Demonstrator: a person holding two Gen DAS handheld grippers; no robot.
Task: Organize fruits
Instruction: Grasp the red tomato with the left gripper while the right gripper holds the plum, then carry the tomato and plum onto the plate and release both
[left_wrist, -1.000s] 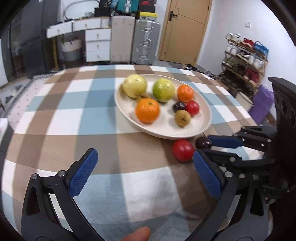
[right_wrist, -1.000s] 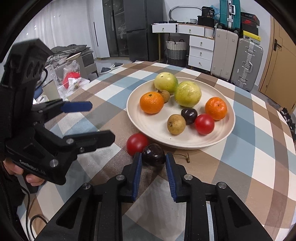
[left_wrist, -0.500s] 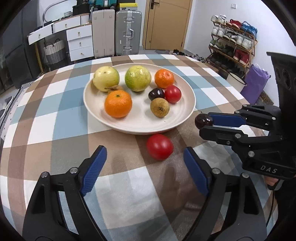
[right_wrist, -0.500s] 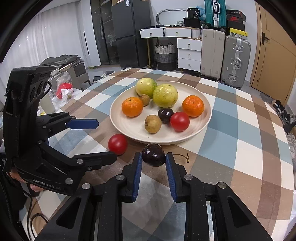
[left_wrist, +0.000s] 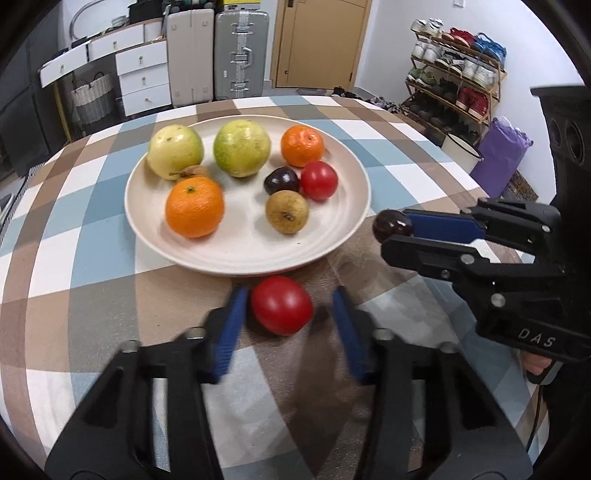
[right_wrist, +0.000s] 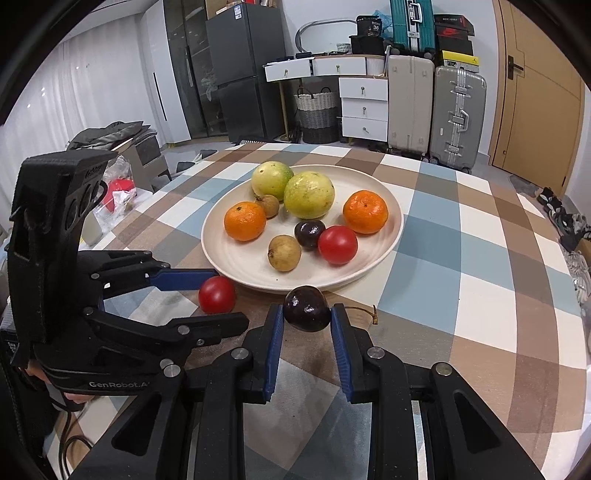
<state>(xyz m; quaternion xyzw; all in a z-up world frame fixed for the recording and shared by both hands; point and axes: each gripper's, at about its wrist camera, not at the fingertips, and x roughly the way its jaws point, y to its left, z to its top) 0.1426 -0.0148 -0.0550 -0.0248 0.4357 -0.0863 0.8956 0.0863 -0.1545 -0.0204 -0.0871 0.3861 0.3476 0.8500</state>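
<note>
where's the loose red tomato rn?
The red tomato sits on the tablecloth just off the plate's near rim, between the left gripper's open fingers; the right gripper's view shows it left of the held plum.

Suitcases (right_wrist: 436, 110), shoe rack (left_wrist: 454, 88), fridge (right_wrist: 240, 74).

Two oranges (right_wrist: 245, 220), two green guavas (right_wrist: 308, 194), two tomatoes (right_wrist: 337, 244), two dark plums (right_wrist: 307, 308), two brown longans (right_wrist: 284, 253), one plate (right_wrist: 384, 245).

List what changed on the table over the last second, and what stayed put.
The right gripper, already shut on the dark plum, lifted it off the cloth toward the plate rim. The left gripper advanced and narrowed its fingers around the red tomato still lying on the tablecloth; it is not clamped yet. The fruit on the plate stayed as it was.
</note>
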